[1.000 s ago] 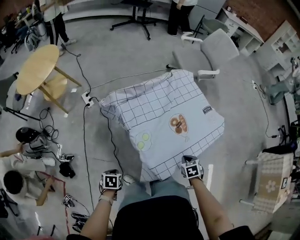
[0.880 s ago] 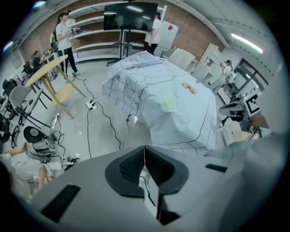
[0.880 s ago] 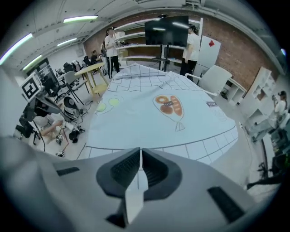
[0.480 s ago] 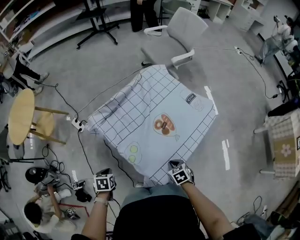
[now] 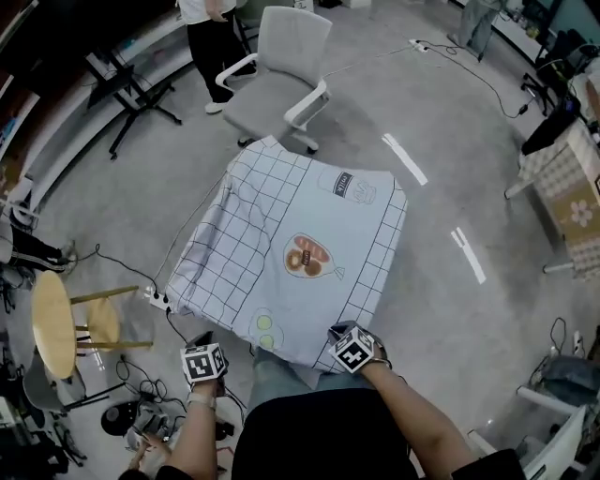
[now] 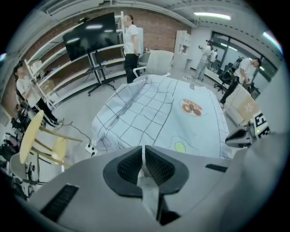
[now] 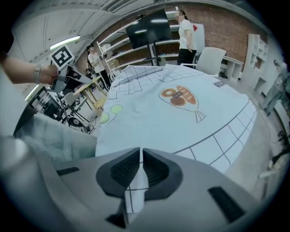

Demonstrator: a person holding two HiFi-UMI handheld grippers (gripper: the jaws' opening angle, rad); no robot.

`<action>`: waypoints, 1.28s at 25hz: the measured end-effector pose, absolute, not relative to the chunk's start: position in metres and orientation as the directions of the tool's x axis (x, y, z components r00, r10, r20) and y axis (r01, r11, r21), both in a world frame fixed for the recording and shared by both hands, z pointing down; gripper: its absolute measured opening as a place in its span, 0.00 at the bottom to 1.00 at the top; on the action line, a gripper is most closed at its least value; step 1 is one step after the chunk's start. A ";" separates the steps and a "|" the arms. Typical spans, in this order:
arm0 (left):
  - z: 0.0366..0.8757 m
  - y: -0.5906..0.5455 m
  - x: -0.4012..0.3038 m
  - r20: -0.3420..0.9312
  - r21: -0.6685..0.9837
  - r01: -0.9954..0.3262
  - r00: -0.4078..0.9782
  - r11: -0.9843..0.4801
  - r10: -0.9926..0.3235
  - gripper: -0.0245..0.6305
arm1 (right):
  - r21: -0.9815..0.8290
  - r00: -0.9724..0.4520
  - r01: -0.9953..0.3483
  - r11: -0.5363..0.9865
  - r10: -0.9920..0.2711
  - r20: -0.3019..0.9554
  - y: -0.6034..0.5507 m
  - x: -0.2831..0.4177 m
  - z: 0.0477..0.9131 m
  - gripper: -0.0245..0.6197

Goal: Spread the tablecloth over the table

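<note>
Pale blue and ruled with a dark grid round its border, the tablecloth (image 5: 300, 234) lay draped over the table, which it hid completely. Its middle was fairly flat and carried a brown printed motif (image 5: 306, 256), with two green circles (image 5: 265, 327) nearer the person. The side toward the round wooden table (image 5: 52, 323) hung in creases above a power strip (image 5: 157, 300) on the grey floor. The near edge was held at two places. The left gripper (image 6: 143, 156) had its jaws pressed together on a small fold of the pale fabric, which stuck out below the pads. The right gripper (image 7: 141, 158) likewise pinched a strip of the gridded border between its closed jaws. In the head view the two grippers sat well apart along that near edge, each with its marker cube facing up. A grey office chair (image 5: 272, 84) stood beyond the far corner, with a standing person (image 5: 211, 28) just behind it.
</note>
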State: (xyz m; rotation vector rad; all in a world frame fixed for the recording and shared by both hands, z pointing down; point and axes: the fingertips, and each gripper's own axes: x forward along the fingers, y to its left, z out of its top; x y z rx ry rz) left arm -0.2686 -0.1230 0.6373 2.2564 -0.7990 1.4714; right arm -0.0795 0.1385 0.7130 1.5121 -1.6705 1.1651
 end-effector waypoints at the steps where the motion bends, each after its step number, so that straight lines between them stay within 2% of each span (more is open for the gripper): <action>1: 0.634 -0.135 -0.261 0.906 -0.041 -0.598 0.316 -0.801 -0.283 0.06 | -0.218 -0.173 -0.975 -0.048 -0.455 0.874 0.138 -0.080 0.713 0.06; 3: 0.631 -0.163 -0.248 0.897 -0.070 -0.559 0.327 -0.826 -0.298 0.08 | -0.223 -0.161 -0.971 -0.086 -0.453 0.877 0.134 -0.081 0.714 0.06; 4: 0.631 -0.179 -0.241 0.894 -0.083 -0.536 0.332 -0.840 -0.301 0.12 | -0.226 -0.154 -0.968 -0.110 -0.451 0.879 0.131 -0.081 0.714 0.06; 6: 0.632 -0.211 -0.227 0.890 -0.114 -0.478 0.341 -0.871 -0.304 0.31 | -0.228 -0.132 -0.958 -0.172 -0.441 0.888 0.125 -0.084 0.716 0.06; 7: 0.632 -0.227 -0.219 0.886 -0.136 -0.445 0.345 -0.885 -0.310 0.36 | -0.223 -0.116 -0.953 -0.206 -0.434 0.893 0.123 -0.086 0.717 0.06; 11: 0.635 -0.282 -0.190 0.872 -0.179 -0.328 0.384 -0.928 -0.304 0.40 | -0.188 -0.037 -0.918 -0.349 -0.397 0.917 0.115 -0.089 0.721 0.07; 18: 0.669 -0.336 -0.153 0.903 -0.089 -0.159 0.404 -0.983 -0.147 0.44 | -0.147 0.038 -0.826 -0.544 -0.314 0.949 0.103 -0.102 0.736 0.07; 20: 0.684 -0.341 -0.148 0.916 -0.053 -0.113 0.390 -0.992 -0.093 0.42 | -0.131 0.059 -0.799 -0.586 -0.294 0.954 0.099 -0.103 0.740 0.07; 21: 0.691 -0.344 -0.147 0.921 -0.045 -0.100 0.382 -0.994 -0.080 0.38 | -0.121 0.071 -0.788 -0.603 -0.285 0.956 0.096 -0.102 0.742 0.07; 22: 0.696 -0.350 -0.148 0.925 -0.050 -0.094 0.372 -0.994 -0.082 0.28 | -0.111 0.084 -0.779 -0.617 -0.278 0.957 0.093 -0.101 0.743 0.07; 23: 0.701 -0.358 -0.151 0.927 -0.067 -0.094 0.363 -0.993 -0.097 0.14 | -0.100 0.097 -0.771 -0.629 -0.271 0.958 0.090 -0.100 0.744 0.07; 24: 0.704 -0.368 -0.155 0.928 -0.088 -0.100 0.352 -0.991 -0.118 0.09 | -0.090 0.109 -0.765 -0.638 -0.266 0.958 0.086 -0.100 0.743 0.07; 32: 0.697 -0.462 -0.210 0.924 -0.143 -0.357 0.286 -0.923 -0.254 0.06 | -0.041 0.138 -0.764 -0.644 -0.225 0.965 0.069 -0.096 0.734 0.07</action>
